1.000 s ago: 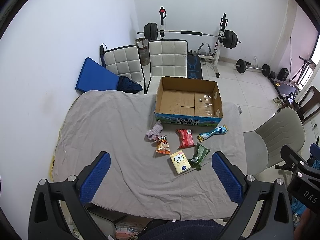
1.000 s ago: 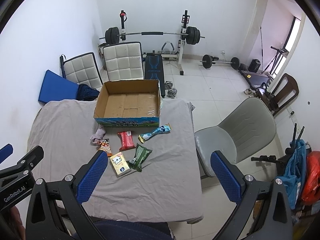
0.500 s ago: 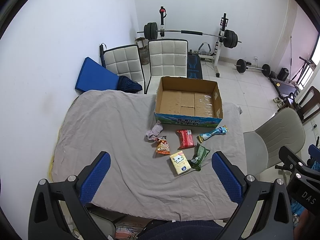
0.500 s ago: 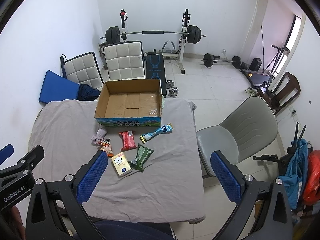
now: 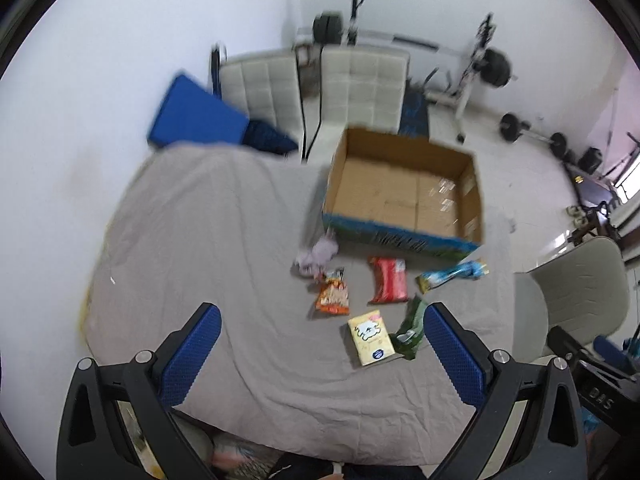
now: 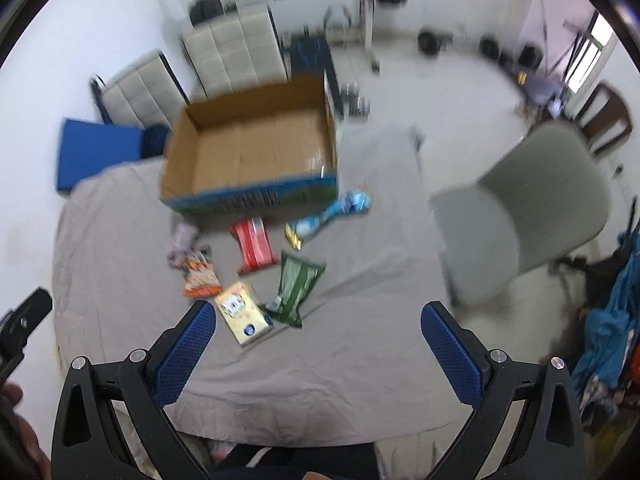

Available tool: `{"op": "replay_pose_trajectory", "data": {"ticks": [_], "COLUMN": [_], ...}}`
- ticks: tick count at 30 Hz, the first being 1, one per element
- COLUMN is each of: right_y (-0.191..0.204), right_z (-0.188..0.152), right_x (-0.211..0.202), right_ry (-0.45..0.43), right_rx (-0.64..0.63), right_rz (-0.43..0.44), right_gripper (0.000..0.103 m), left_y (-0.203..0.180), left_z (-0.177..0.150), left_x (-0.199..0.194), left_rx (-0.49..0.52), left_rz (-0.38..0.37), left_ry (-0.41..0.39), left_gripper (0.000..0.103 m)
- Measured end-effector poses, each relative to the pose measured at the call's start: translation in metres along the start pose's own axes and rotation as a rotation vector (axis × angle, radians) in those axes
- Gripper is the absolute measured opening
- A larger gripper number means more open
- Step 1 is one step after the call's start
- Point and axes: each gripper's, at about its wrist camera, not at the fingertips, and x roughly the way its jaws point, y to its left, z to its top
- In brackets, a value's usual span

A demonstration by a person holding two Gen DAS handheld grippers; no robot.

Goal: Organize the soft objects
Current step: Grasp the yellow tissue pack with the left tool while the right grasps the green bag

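An open, empty cardboard box stands at the far side of a grey-covered table. In front of it lie a pale purple cloth, an orange snack bag, a red packet, a blue packet, a green packet and a yellow tissue pack. My left gripper and right gripper hang open and empty above the table's near side.
Two white padded chairs and a blue mat stand behind the table. A grey chair stands at its right. Weight equipment fills the far floor. Blue clothes hang at the far right.
Both grippers have moved forward and down toward the table; the objects look larger and the views are motion-blurred. The right view has tilted left. Nothing was grasped.
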Motion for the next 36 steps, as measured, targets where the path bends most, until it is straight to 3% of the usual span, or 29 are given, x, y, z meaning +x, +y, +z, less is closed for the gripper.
{"op": "replay_pose_trajectory", "data": {"ticks": [7, 11, 14, 15, 16, 17, 20, 28, 31, 33, 34, 36], "right_y": [0.002, 0.004, 0.007, 0.009, 0.01, 0.011, 0.011, -0.005, -0.014, -0.018, -0.018, -0.017], "right_z": [0.011, 0.004, 0.0, -0.002, -0.005, -0.008, -0.012, -0.016, -0.017, -0.013, -0.011, -0.01], "right_x": [0.189, 0.267, 0.301, 0.311, 0.32, 0.329, 0.336, 0.314, 0.314, 0.313, 0.313, 0.311], "right_ry": [0.293, 0.418, 0.481, 0.506, 0.532, 0.563, 0.565, 0.468, 0.467, 0.461, 0.455, 0.449], "right_rx": [0.083, 0.147, 0.169, 0.171, 0.174, 0.176, 0.17, -0.016, -0.029, -0.037, -0.048, -0.063], "right_rz": [0.046, 0.087, 0.122, 0.133, 0.142, 0.144, 0.166, -0.019, -0.039, -0.048, -0.054, -0.056], "right_gripper": [0.097, 0.088, 0.079, 0.073, 0.059, 0.049, 0.036, 0.034, 0.033, 0.033, 0.032, 0.032], "left_y": [-0.012, -0.02, -0.029, -0.031, -0.032, -0.033, -0.038, -0.065, -0.086, -0.095, -0.099, -0.105], "left_z": [-0.017, -0.032, -0.038, -0.04, -0.042, -0.044, -0.05, -0.069, -0.08, -0.086, -0.09, -0.094], "left_x": [0.166, 0.223, 0.253, 0.261, 0.269, 0.277, 0.297, 0.333, 0.355, 0.366, 0.371, 0.376], "left_rx": [-0.026, -0.045, -0.047, -0.053, -0.058, -0.065, -0.08, -0.085, -0.04, -0.018, -0.01, -0.006], "left_rz": [0.027, 0.022, 0.019, 0.016, 0.015, 0.004, -0.01, -0.045, -0.045, -0.039, -0.04, -0.04], "left_ry": [0.353, 0.442, 0.496, 0.509, 0.523, 0.541, 0.584, 0.662, 0.704, 0.708, 0.709, 0.708], "left_gripper": [0.103, 0.103, 0.102, 0.102, 0.102, 0.102, 0.102, 0.102, 0.102, 0.092, 0.072, 0.066]}}
